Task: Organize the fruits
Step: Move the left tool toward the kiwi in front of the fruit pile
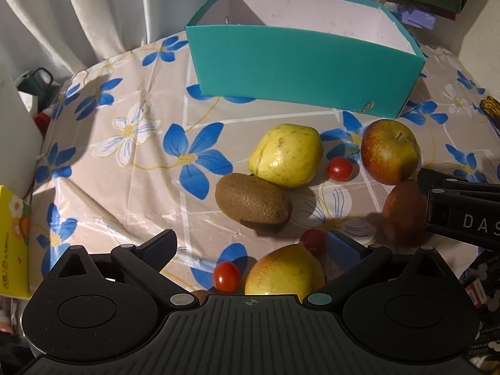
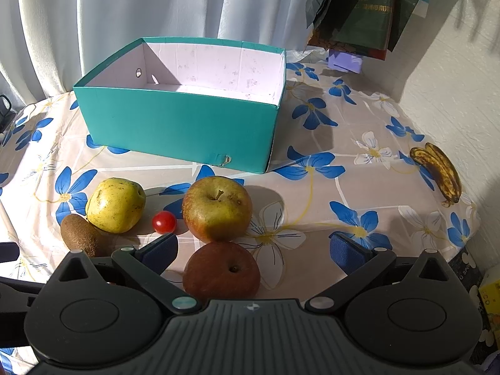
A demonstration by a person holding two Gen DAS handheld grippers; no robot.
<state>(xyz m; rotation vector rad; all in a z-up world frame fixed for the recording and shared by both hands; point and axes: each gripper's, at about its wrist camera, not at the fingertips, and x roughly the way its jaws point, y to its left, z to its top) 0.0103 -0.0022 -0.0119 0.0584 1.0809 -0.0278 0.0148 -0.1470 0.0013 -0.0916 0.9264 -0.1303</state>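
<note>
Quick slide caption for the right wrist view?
Open right gripper over a dark red apple, empty teal box behind.

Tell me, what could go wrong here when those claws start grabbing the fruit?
Possibly three things. The cherry tomato sits beside the yellow-red fruit between the open left claw, so it may get nudged and roll. The kiwi touches the yellow pear; lifting one could shift the other. The bananas lie near the table edge.

White curtain point(image 2: 156, 6) behind; floral tablecloth point(image 2: 359, 118) (blue flowers), yellow carton point(image 1: 12, 243).
</note>
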